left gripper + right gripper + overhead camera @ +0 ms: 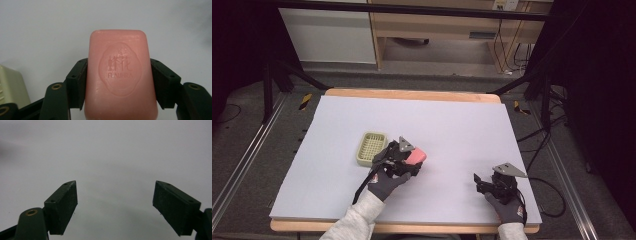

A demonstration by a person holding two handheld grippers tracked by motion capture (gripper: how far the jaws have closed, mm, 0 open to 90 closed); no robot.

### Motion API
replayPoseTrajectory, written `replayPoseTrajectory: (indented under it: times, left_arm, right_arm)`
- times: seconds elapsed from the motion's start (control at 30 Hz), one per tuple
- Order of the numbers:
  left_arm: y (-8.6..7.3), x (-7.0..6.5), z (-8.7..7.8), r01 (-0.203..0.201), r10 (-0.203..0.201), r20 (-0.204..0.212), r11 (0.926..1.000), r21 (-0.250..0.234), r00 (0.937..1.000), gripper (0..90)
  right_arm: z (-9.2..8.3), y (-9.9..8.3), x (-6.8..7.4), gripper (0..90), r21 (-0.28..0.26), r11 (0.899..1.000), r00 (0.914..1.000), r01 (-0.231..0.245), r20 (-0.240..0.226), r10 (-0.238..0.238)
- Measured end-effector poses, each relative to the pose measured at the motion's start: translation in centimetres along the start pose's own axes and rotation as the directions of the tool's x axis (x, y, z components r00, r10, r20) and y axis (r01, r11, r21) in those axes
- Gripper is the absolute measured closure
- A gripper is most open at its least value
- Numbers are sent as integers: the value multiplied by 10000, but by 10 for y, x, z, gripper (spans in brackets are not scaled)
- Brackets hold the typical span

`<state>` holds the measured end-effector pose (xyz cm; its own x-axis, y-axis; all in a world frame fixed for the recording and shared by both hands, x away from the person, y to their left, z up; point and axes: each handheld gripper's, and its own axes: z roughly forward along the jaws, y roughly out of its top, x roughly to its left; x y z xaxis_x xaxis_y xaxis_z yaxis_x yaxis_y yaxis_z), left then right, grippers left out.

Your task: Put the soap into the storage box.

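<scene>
the left gripper (119, 82) is clamped on a pink rectangular bar of soap with rounded corners and a stamped oval emblem (121, 75), its two black jaws pressing on the bar's long side faces about halfway along. in the high view that pink bar (416, 155) sits in the left gripper (404, 159) just above the pale lilac table sheet (462, 130), right beside a pale green slotted plastic soap dish (371, 148), which lies on the sheet to its left. the right gripper (115, 205) has its jaws wide apart with nothing between them, and it rests near the sheet's front right corner (484, 181), well apart from the soap.

the bar looks solid and stiff, fairly light, with a smooth waxy skin that is likely to slip if squeezed off-centre or on the rounded ends. the flat long sides are the best hold, as now; too hard a pinch could dent it.
</scene>
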<state>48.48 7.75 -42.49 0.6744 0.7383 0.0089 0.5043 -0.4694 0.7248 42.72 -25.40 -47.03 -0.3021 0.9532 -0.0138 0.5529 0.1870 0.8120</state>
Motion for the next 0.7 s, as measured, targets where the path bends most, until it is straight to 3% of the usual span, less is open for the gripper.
replayPoseTrajectory:
  times: [0.47,0.7]
  left_arm:
    - [-11,25,-25,324,-332,-348,9992,-244,9988,371]
    - [-14,42,-39,723,-760,-627,9956,-598,9951,371]
  right_arm:
    - [0,0,1,199,15,10000,10000,-18,-41,18]
    - [0,0,0,200,-3,10000,10000,29,14,-29]
